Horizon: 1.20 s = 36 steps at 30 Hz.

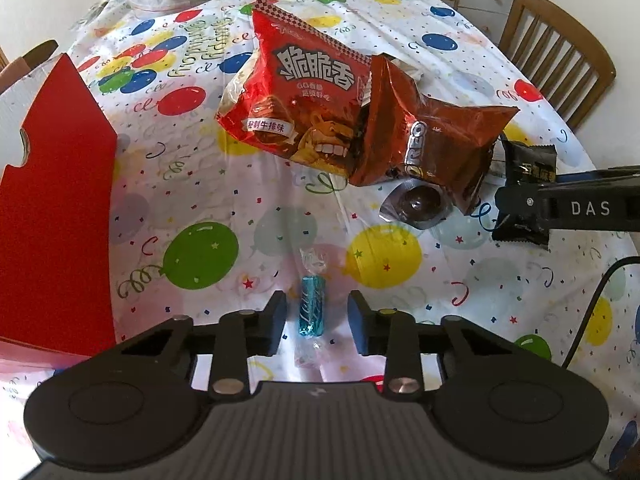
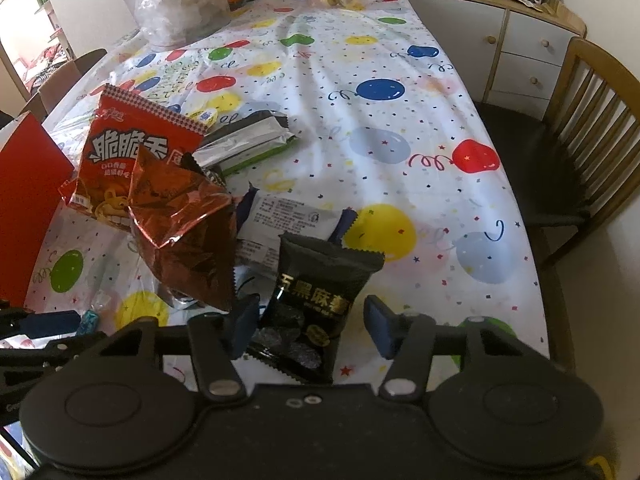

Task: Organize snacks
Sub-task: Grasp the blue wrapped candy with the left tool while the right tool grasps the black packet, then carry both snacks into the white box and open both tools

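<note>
A blue foil-wrapped candy (image 1: 310, 312) lies on the balloon tablecloth between the fingers of my left gripper (image 1: 317, 320), which is open and not touching it. My right gripper (image 2: 310, 322) is open around a black snack packet (image 2: 316, 304) with gold lettering; its fingers stand apart from the packet's sides. The same black packet (image 1: 524, 188) shows at the right of the left wrist view behind the right gripper's arm. A red chip bag (image 1: 300, 100), a brown Oreo bag (image 1: 432, 136) and a round chocolate (image 1: 418, 202) lie in a pile mid-table.
A red cardboard box (image 1: 56, 208) stands at the left. A white-blue packet (image 2: 288, 216) and a silver-green packet (image 2: 248, 140) lie behind the pile. Clear plastic bags (image 2: 184, 4) sit at the far end. A wooden chair (image 2: 584, 136) and cabinet (image 2: 520, 40) flank the table's right edge.
</note>
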{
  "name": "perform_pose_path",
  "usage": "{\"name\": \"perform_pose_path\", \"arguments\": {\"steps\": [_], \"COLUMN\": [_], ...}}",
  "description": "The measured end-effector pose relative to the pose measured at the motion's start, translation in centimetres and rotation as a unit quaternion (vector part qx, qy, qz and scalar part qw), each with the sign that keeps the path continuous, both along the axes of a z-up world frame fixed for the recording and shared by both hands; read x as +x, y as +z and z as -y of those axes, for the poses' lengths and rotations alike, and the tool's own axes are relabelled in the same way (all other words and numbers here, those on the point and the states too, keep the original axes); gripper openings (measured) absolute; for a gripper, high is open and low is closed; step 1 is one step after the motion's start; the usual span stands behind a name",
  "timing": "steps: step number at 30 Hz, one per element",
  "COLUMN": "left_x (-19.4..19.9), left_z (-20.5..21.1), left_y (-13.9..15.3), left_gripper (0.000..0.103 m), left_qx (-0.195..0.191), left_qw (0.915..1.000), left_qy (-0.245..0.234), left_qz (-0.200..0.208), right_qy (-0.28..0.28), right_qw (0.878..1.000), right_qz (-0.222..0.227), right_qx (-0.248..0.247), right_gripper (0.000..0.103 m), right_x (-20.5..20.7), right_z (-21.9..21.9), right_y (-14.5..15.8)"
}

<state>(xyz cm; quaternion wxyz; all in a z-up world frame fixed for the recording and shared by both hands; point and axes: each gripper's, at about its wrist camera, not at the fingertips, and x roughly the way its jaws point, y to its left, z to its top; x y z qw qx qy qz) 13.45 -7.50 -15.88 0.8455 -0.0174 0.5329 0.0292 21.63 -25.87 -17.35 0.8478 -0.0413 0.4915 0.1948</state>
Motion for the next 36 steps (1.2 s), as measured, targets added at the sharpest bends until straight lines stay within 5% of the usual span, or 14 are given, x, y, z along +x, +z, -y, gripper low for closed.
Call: {"name": "perform_pose_path", "arguments": {"steps": [4,11,36], "left_x": [0.0,-0.2,-4.1], "left_z": [0.0,-0.2,-4.1], "left_y": [0.0,0.1,4.1], "left_gripper": [0.014,0.012,0.012], "left_qx": [-0.006,-0.015,-0.074], "left_qw": [1.0,0.9999,0.9966], "left_qy": [-0.002,0.006,0.023], "left_qz": [0.001,-0.001,0.03], "right_qy": [0.0,-0.002,-0.002], "right_qw": [1.0,1.0,0.999], "right_qz": [-0.003,0.002,-0.007], "right_qx": [0.007,0.014,0.05], "right_gripper": [0.042,0.031,0.03], "right_x": [-0.3,-1.0,-7.7], "right_z": [0.1,0.6,0.1], "right_y": [0.1,0.7,5.8]}}
